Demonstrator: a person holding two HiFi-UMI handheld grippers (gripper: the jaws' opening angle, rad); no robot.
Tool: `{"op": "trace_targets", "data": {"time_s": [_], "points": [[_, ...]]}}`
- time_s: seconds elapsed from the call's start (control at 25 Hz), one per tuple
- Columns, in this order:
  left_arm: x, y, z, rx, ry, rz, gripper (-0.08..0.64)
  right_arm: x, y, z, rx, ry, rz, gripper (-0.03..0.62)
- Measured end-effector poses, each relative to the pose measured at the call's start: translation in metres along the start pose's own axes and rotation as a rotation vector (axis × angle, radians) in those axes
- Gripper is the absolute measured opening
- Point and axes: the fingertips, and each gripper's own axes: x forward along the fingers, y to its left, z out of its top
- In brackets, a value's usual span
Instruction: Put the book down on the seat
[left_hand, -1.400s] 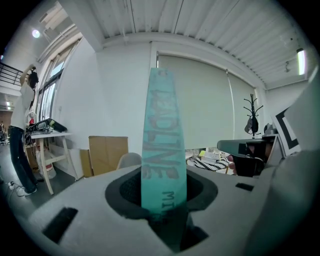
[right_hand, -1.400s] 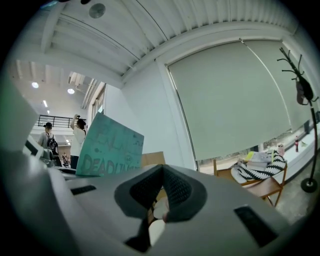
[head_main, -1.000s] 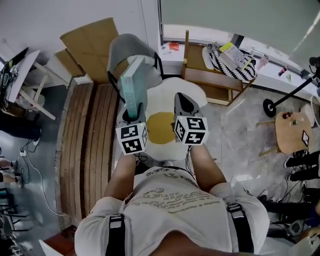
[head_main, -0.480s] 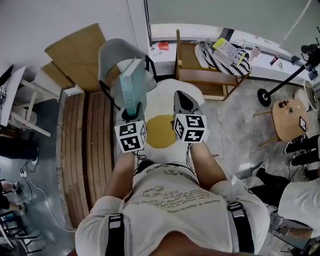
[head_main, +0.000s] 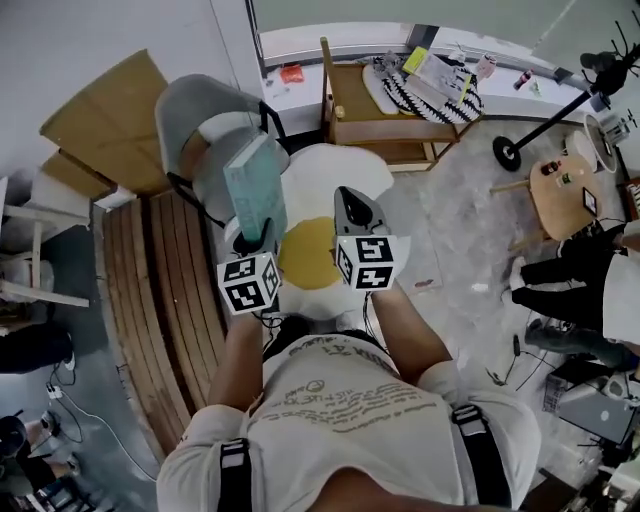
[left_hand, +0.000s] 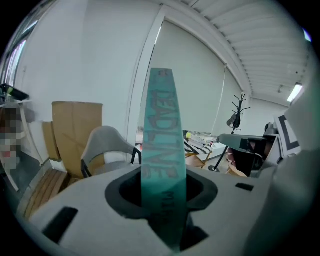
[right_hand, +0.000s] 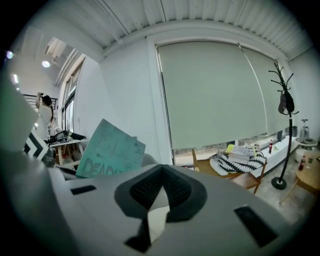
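The left tongs (head_main: 258, 236) were clenched on the bottom edge of the book (head_main: 254, 182). It stood upright in the air, with the grey chair (head_main: 196, 102) just beyond it. The right tongs (head_main: 350, 200) were closed, empty and farther from that chair.

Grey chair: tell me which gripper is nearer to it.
Left. The left gripper, shut on the teal book, is just in front of the grey chair; the right gripper is farther off, over the white-and-yellow rug.
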Motion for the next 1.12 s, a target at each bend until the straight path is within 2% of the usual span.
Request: {"op": "trace_targets", "data": {"time_s": [0.16,0.32,0.6,0.92,1.12], "points": [[0.021,0.010,-0.029,-0.026,0.080,-0.034,0.160,0.012,-0.004,-0.035,0.041,0.102,-0.026,0.028],[0.045,0.026,-0.063,-0.055,0.150,-0.056,0.160,0.022,0.003,-0.071,0.097,0.168,0.012,0.028],[0.093,0.046,-0.137,-0.160,0.285,-0.121,0.160,0.040,0.000,-0.150,0.080,0.287,-0.015,0.028],[0.165,0.071,-0.243,-0.135,0.395,-0.168,0.160,0.070,-0.008,-0.246,0.071,0.376,-0.020,0.028],[0.190,0.087,-0.316,-0.298,0.450,-0.203,0.160,0.084,-0.011,-0.328,0.106,0.428,-0.023,0.028]]}}
